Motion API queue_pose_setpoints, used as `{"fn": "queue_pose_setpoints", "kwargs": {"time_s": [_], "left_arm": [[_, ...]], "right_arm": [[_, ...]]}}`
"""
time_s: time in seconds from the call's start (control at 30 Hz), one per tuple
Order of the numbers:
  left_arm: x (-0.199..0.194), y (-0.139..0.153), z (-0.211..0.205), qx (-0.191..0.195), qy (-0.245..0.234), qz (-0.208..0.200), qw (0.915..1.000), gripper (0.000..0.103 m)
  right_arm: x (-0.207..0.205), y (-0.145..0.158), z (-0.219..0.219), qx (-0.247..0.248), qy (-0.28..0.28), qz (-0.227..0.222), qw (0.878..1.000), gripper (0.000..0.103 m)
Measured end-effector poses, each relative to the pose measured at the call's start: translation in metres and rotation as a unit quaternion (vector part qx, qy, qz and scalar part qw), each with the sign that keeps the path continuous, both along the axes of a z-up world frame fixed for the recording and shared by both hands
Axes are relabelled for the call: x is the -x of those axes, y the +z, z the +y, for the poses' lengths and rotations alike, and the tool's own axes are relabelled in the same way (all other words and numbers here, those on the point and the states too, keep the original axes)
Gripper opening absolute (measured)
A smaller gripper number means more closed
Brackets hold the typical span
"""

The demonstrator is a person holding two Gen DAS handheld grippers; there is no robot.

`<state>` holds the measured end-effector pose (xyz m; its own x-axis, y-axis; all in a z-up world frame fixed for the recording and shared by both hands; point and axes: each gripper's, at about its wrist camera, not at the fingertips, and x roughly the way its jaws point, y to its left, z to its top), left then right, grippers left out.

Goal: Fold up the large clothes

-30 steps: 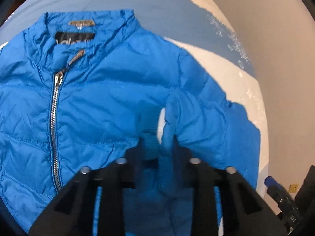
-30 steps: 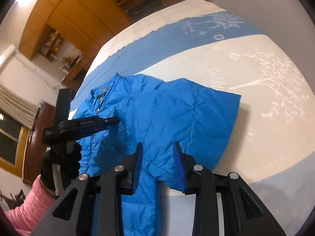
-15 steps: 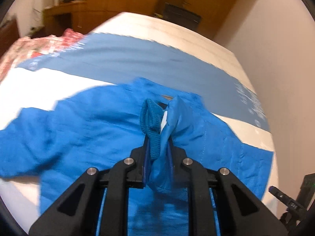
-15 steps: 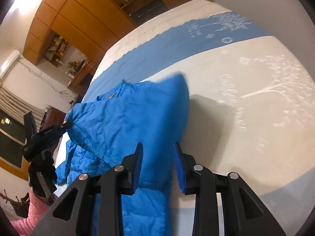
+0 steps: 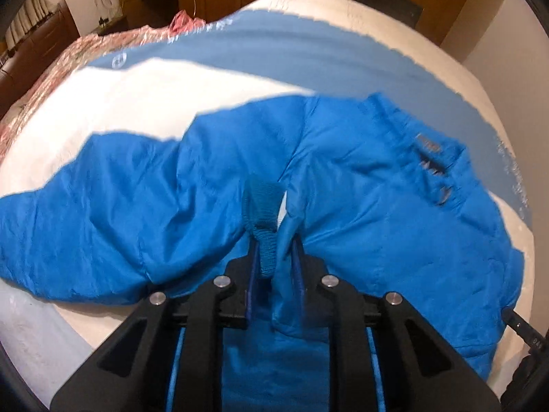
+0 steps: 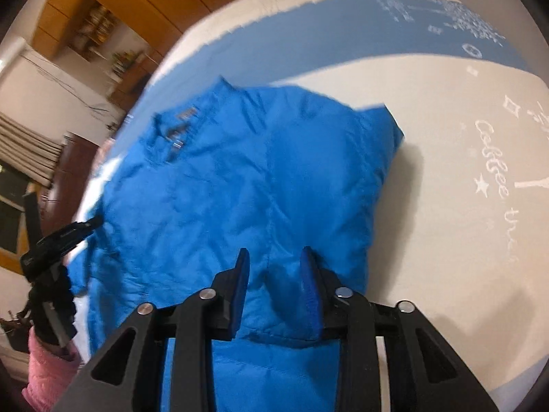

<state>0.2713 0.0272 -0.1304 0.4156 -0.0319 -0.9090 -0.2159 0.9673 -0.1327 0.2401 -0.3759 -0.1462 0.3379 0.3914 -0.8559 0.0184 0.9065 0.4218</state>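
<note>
A bright blue puffer jacket (image 5: 360,178) lies on the bed, collar toward the far right in the left wrist view. My left gripper (image 5: 274,250) is shut on the jacket's sleeve cuff (image 5: 262,206), with its ribbed knit end sticking up between the fingers. In the right wrist view the jacket (image 6: 240,178) lies with one sleeve folded over its body. My right gripper (image 6: 274,267) is open just above the jacket's lower part, holding nothing. The left gripper (image 6: 65,237) shows at the far left of that view.
The bed cover (image 5: 171,96) is cream with a wide blue band (image 5: 308,51) and white printed patterns (image 6: 494,158). A red patterned quilt (image 5: 51,68) lies at the far left. Wooden cabinets (image 6: 113,10) stand behind the bed.
My left gripper has carried the cuff leftward across the jacket, drawing the right-hand sleeve over the body. The jacket's right side now lies folded in. The right gripper stays open.
</note>
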Motion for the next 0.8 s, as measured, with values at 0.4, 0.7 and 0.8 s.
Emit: {"fn": "queue_pose_setpoints", "kwargs": {"time_s": [0.4, 0.7, 0.8], "left_arm": [[0.008, 0.017, 0.012, -0.012, 0.006, -0.005, 0.9999, 0.030], [0.010, 0.020, -0.037, -0.036, -0.058, -0.019, 0.9975, 0.032], [0.004, -0.014, -0.047, -0.043, -0.066, 0.021, 0.9967, 0.032]], "right_arm": [[0.000, -0.002, 0.005, 0.007, -0.003, 0.019, 1.000, 0.031], [0.004, 0.023, 0.047, 0.012, 0.036, 0.003, 0.999, 0.032], [0.002, 0.005, 0.055, 0.029, 0.032, 0.029, 0.999, 0.032]]}}
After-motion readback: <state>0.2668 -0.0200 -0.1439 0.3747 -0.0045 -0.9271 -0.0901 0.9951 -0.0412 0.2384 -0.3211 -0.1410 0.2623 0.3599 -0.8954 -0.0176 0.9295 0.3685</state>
